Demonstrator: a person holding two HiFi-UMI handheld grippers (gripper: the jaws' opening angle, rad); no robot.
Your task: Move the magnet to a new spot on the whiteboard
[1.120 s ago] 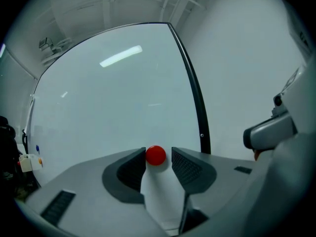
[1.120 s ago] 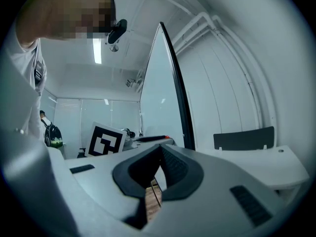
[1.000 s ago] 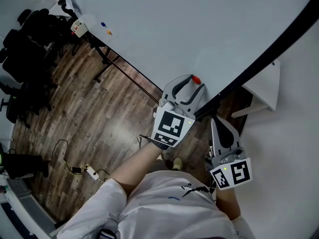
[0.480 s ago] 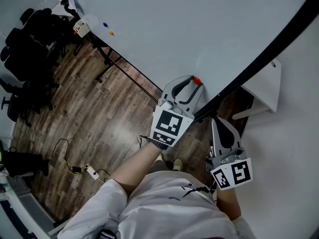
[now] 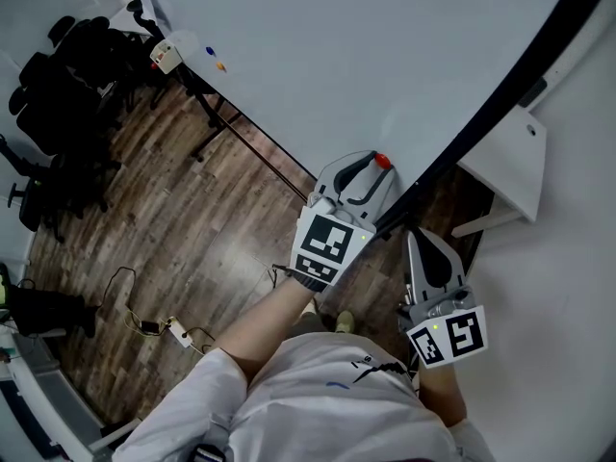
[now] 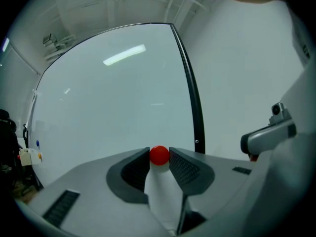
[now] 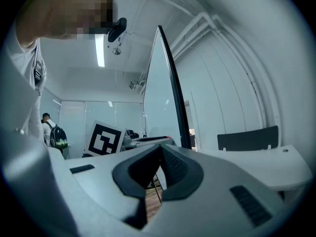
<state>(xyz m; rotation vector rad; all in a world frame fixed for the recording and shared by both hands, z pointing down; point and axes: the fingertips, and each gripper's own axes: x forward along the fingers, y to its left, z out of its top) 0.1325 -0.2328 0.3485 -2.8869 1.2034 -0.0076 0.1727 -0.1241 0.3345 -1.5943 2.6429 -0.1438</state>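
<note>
Red magnet [image 6: 159,155]; white whiteboard [image 5: 366,46] edged in black; pale grey left gripper [image 5: 375,163] and right gripper [image 5: 418,233], each bearing black-and-white square-marker cubes; floor [image 5: 192,219] of brown wood-grain planks.

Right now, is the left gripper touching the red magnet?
Touching. The left gripper view shows it: the left gripper has just been closing its jaws, and both pads press the red magnet, no gap.

The magnet [image 5: 381,160] sits on the whiteboard [image 5: 337,56] near its right edge, a desk [image 5: 515,157] beyond that edge.
</note>
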